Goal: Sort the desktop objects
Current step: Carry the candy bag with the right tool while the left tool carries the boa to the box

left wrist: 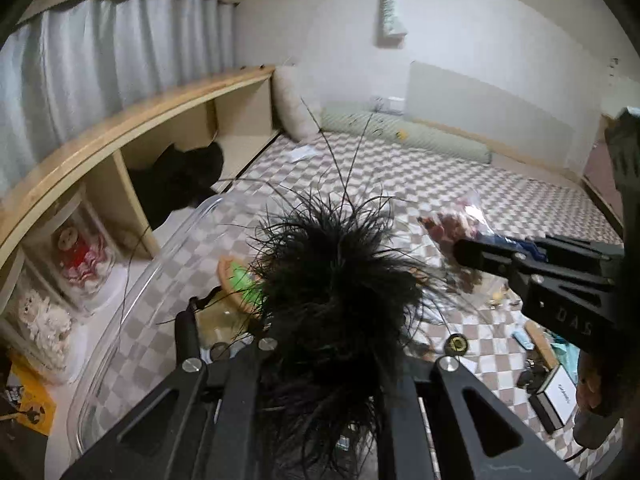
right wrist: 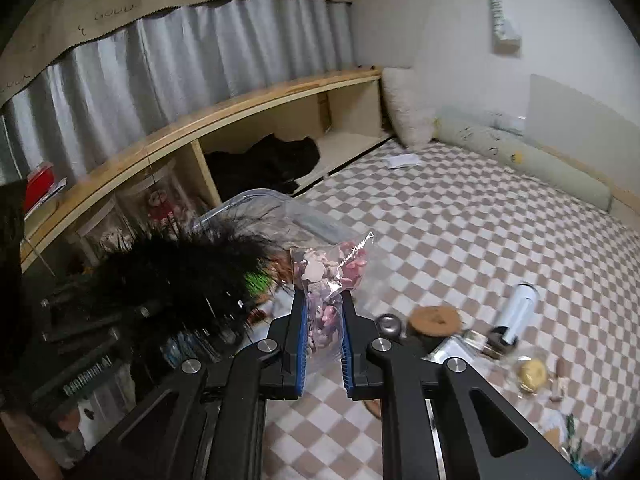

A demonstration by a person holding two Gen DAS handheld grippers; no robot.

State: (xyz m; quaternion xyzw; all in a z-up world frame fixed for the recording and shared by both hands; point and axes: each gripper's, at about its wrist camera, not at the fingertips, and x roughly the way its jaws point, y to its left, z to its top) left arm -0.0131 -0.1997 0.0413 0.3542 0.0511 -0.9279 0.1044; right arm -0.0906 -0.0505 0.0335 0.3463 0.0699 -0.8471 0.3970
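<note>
The right tool (right wrist: 322, 312) is closed down on a clear plastic bag of pink pieces (right wrist: 332, 272), its blue-lined fingers (right wrist: 302, 344) pinching the bag and lifting it above the checkered bed (right wrist: 460, 232). The left tool (left wrist: 320, 344) carries a bushy black feather duster (left wrist: 336, 280), though the feathers hide its tips, so I cannot tell how tightly it grips. Just beyond the duster sits a clear plastic bin (left wrist: 132, 312). A white bottle (right wrist: 518, 310) and a brown cork lid (right wrist: 434, 320) lie on the bed to the right.
</note>
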